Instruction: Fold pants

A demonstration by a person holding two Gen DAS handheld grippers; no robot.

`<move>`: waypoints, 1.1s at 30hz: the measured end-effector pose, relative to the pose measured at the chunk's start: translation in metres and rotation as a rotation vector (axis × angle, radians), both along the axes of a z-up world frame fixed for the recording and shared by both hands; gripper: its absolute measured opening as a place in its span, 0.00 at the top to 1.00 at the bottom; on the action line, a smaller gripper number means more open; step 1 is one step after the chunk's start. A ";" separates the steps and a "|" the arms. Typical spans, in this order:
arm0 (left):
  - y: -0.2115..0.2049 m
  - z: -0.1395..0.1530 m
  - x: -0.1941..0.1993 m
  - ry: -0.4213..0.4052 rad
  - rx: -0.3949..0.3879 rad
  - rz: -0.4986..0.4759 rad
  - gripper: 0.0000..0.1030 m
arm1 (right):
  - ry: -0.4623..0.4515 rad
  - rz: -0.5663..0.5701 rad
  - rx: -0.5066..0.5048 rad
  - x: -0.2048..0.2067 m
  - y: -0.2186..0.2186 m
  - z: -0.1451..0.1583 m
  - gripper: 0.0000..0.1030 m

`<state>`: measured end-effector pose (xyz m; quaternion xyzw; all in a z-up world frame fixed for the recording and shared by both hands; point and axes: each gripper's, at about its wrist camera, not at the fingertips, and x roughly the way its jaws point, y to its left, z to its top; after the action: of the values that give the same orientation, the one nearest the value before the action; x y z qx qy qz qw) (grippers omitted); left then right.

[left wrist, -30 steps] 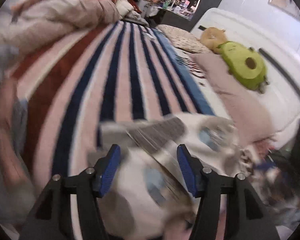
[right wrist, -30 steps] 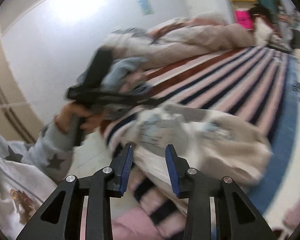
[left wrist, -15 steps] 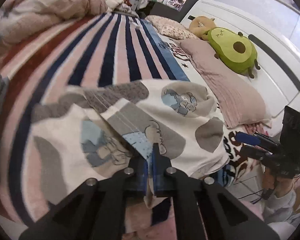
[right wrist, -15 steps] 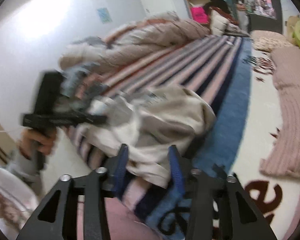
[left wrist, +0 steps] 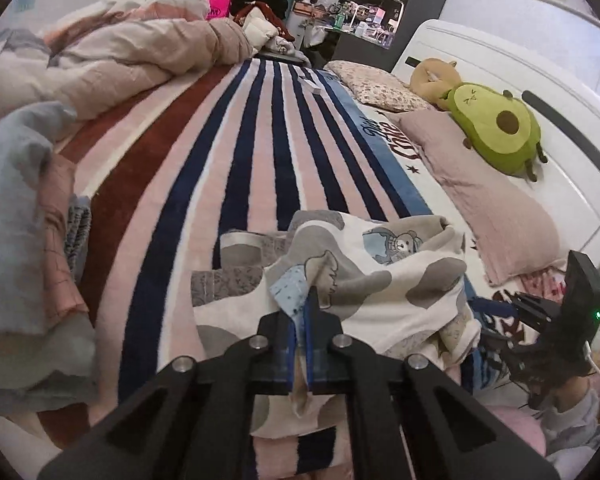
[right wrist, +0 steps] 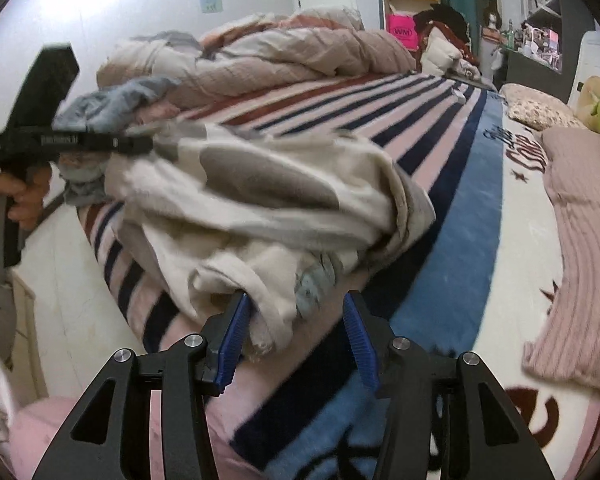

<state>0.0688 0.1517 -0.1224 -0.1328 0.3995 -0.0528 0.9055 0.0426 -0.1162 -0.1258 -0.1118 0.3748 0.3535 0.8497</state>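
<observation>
Pants (left wrist: 384, 280): cream fabric with grey patches and blue cartoon bears, lying crumpled in a heap on the striped blanket (left wrist: 236, 168) near the foot edge of the bed. Left tongs (left wrist: 302, 344): pressed together, pinching a fold of the pants' blue-dotted fabric between the blue pads; the cloth rises slightly toward the pinch. Right tongs (right wrist: 296, 332): spread, a bunched cream edge of the pants lying between the blue fingers (right wrist: 232, 332); the cloth touches the left-side pad, the other pad stands apart from it, so no grip. In the right wrist view the left tongs appear at the far side of the heap, with a hand (right wrist: 16, 196) around the handle; that part is blurred, so the contact point there is probably the grey waistband area, not certain. Beyond the pants: rumpled beige duvet (left wrist: 112, 60) along the far side, a pile of blue and pink clothes (left wrist: 24, 216) to the left, avocado plush (left wrist: 496, 128) on a pink pillow (left wrist: 496, 204) by the white headboard.
</observation>
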 end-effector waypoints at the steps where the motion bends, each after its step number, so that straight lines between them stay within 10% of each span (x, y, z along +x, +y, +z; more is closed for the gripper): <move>1: 0.001 0.000 0.000 0.000 -0.024 -0.007 0.99 | -0.011 -0.011 -0.004 0.002 0.001 0.001 0.54; 12: -0.031 0.083 0.013 -0.186 -0.068 -0.115 0.99 | -0.088 -0.056 0.003 0.005 0.022 0.012 0.23; 20: -0.077 0.149 0.032 -0.330 0.007 -0.222 0.99 | -0.114 -0.276 0.095 0.028 0.024 0.017 0.21; 33: -0.069 0.175 0.040 -0.396 0.077 -0.246 0.99 | 0.018 -0.065 0.284 0.049 -0.043 0.024 0.21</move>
<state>0.1088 0.0830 0.0526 -0.0358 0.2289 -0.1724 0.9574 0.0914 -0.1594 -0.1019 0.0250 0.3321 0.3765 0.8645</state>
